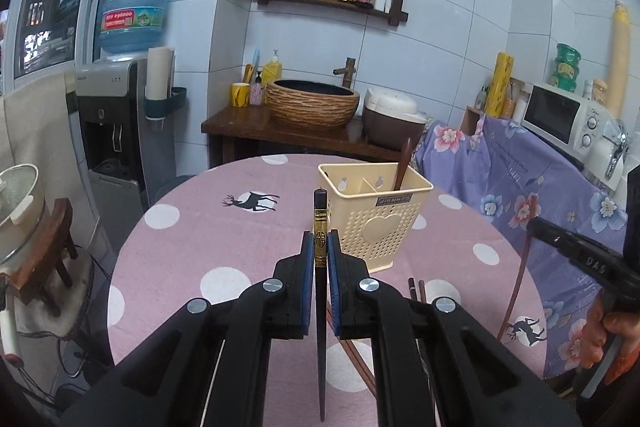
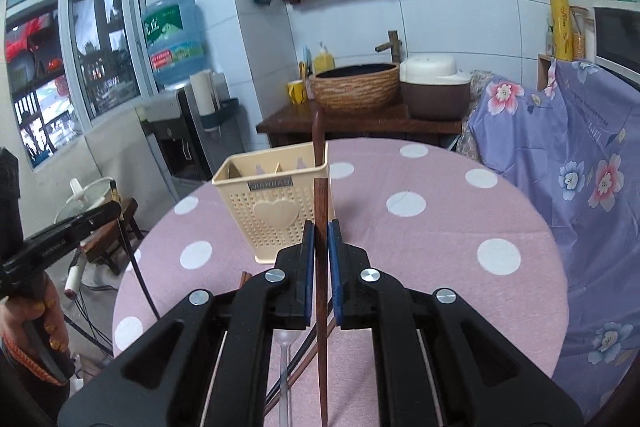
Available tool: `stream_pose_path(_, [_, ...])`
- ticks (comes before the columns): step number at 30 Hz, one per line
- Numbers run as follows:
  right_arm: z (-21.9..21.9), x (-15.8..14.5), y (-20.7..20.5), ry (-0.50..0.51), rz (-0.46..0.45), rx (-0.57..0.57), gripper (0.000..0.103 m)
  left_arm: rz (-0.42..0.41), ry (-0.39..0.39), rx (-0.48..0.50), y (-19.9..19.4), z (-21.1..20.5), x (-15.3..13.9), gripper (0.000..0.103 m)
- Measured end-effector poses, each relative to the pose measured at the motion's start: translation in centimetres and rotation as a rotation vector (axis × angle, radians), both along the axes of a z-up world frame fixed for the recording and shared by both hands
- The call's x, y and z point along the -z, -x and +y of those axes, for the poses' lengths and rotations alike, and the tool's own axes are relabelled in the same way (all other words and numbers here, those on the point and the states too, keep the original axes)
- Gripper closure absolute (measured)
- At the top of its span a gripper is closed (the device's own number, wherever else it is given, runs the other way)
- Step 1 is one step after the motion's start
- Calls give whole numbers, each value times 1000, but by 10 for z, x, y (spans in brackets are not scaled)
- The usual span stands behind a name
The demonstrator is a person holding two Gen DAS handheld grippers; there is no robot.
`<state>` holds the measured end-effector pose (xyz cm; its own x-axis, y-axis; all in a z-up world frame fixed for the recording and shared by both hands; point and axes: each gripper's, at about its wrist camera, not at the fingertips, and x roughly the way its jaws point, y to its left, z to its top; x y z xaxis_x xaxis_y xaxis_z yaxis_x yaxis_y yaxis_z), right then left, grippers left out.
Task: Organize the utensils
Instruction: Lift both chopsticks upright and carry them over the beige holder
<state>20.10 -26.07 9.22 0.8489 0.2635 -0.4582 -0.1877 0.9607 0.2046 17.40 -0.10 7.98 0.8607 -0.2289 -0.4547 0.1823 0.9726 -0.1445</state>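
On the pink dotted table stands the cream utensil holder, a brown utensil upright inside. The left gripper clamps a black chopstick; the right gripper clamps a brown chopstick. More chopsticks lie on the cloth.

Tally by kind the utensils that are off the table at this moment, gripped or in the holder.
Chopsticks, gripped: 2 (black chopstick in left gripper, brown chopstick in right gripper)
Utensils in holder: 1 (brown handle)
Total: 3
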Motion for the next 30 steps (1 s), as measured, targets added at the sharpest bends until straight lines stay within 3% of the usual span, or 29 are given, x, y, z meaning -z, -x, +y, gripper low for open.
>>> stream_pose_path(12, [-9,-11,7,-17,-16,-2,95,-20,-3,-2,4,4,-6,95])
stream_pose_path(17, [-6,-28,5,-11,-45,-15,95,-36,9,10,-1,6,-23,95])
stream_pose_path(20, [-1,-53,-4,-12,-76,-35,95,-63,41,28,-10,7,-50,95])
stream_pose_path(26, [13,-133,-39,-36,-223,-8,95,-146,74,20,-52,-6,-121,95])
stream_pose_path(30, [32,-172,-72,-26,-304,40,95,-180,93,-19,-81,-17,-143,95])
